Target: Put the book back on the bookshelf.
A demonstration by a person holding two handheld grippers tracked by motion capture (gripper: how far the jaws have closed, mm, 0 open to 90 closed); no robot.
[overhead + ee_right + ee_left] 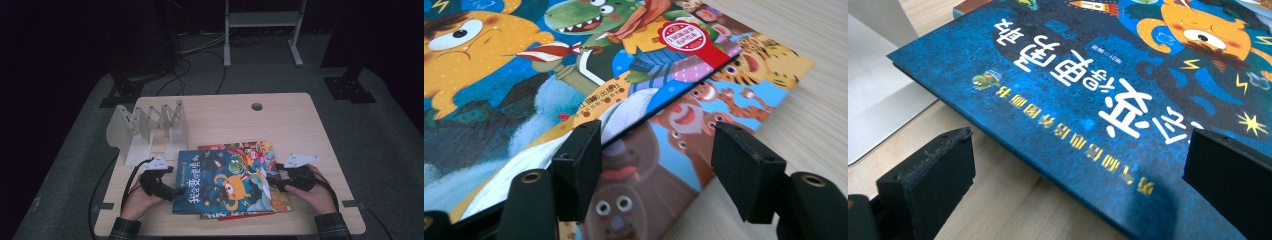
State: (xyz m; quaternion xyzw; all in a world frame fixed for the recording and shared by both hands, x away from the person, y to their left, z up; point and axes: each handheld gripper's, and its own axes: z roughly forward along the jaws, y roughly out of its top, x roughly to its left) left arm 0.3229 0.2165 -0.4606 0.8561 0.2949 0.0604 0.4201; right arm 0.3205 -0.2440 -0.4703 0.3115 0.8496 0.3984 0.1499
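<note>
High view, centre: my left gripper (172, 192) and right gripper (272, 181) flanked the blue book (227, 182), jaws parted, gripping nothing; next, close on its edges.

Blue book (225, 182): closed, cover up, orange monster artwork, lying skewed on top of a second picture book (704, 130) near the bench's front edge.
</note>
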